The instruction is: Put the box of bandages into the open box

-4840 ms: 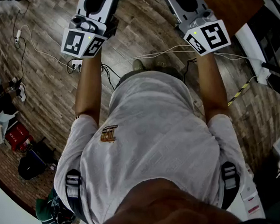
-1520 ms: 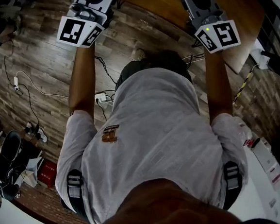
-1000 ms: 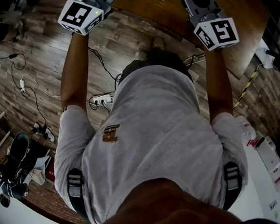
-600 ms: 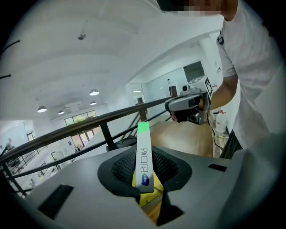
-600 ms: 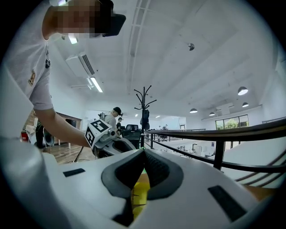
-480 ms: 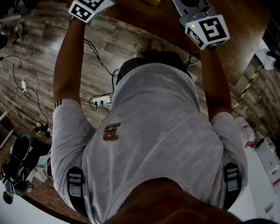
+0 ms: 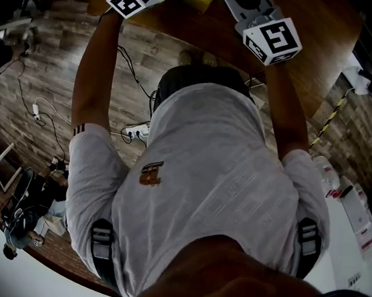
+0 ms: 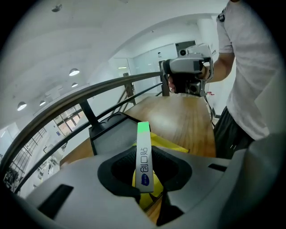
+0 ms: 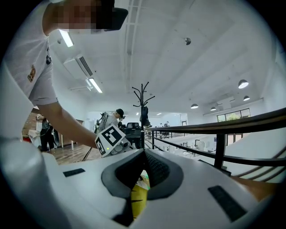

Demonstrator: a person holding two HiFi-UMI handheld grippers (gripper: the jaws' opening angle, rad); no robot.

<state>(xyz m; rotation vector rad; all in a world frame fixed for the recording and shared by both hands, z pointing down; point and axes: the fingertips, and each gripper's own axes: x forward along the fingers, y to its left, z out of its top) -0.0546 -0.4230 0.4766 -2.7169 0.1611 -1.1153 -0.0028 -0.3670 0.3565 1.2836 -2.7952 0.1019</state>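
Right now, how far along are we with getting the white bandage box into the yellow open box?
Done: the slim white, green-tipped bandage box is gripped in the left gripper. In hand: it is aimed at the yellow open box on the wooden table. Remaining: lower it in and release. The right gripper is shut, empty.

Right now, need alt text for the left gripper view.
The left gripper grips a slim white box of bandages with a green end, upright between its jaws, a yellow open box just beyond it on a wooden table. Farther off, a person in a white shirt holds the right gripper, near a dark railing.
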